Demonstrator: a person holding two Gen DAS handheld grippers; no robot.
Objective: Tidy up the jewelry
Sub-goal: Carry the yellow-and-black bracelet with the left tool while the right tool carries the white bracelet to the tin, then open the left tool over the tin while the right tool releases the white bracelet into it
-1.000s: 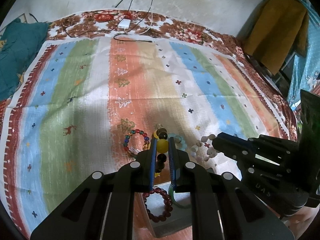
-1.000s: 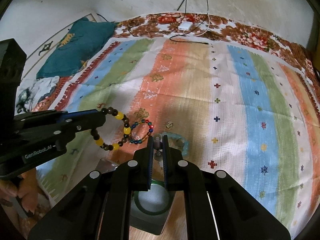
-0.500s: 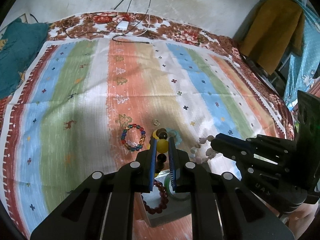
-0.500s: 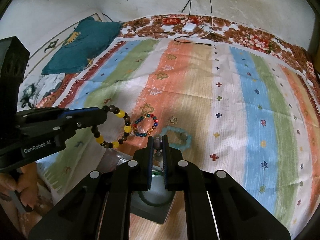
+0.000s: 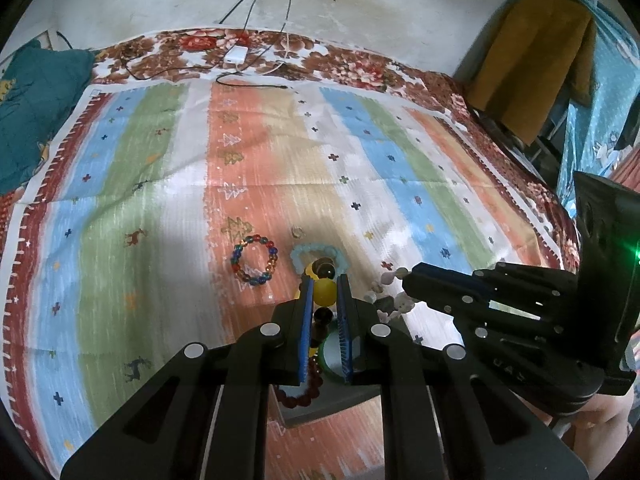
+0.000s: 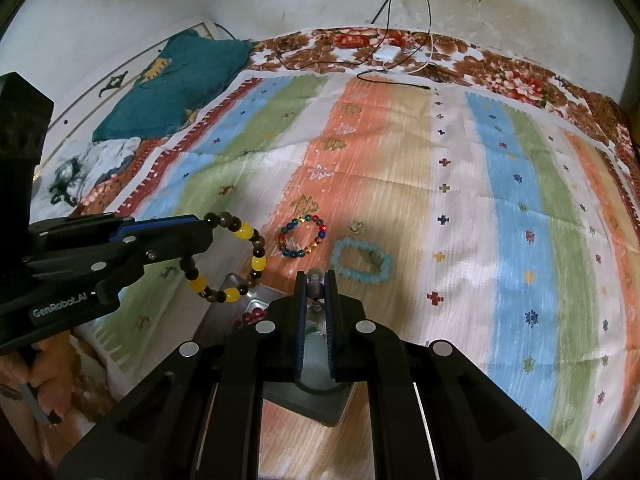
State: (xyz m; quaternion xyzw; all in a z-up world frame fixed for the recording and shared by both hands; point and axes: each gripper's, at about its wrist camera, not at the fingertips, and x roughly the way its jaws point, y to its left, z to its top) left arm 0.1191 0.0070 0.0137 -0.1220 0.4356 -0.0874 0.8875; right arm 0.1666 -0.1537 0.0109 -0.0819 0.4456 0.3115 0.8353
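Note:
My left gripper (image 5: 324, 280) is shut on a yellow-and-brown bead bracelet (image 5: 324, 290), which hangs from it above the metal tray in the right wrist view (image 6: 256, 263). My right gripper (image 6: 316, 278) is shut on a white bead bracelet (image 5: 394, 302); only a bead of it (image 6: 315, 289) shows between its jaws. A grey metal tray (image 6: 236, 286) under both grippers holds a dark red bead bracelet (image 5: 300, 394) and a green bangle (image 5: 330, 354). On the striped cloth lie a multicolour bead bracelet (image 6: 303, 236) and a light blue bracelet (image 6: 362, 261).
A small ring (image 6: 356, 227) lies just beyond the light blue bracelet. A teal cushion (image 6: 180, 88) sits at the far left, and a white charger with cables (image 6: 386, 54) at the back edge. Hanging clothes (image 5: 532, 68) stand at the right.
Both grippers have risen and pulled back with their bracelets, so the bracelets on the cloth look farther off. Both stay shut.

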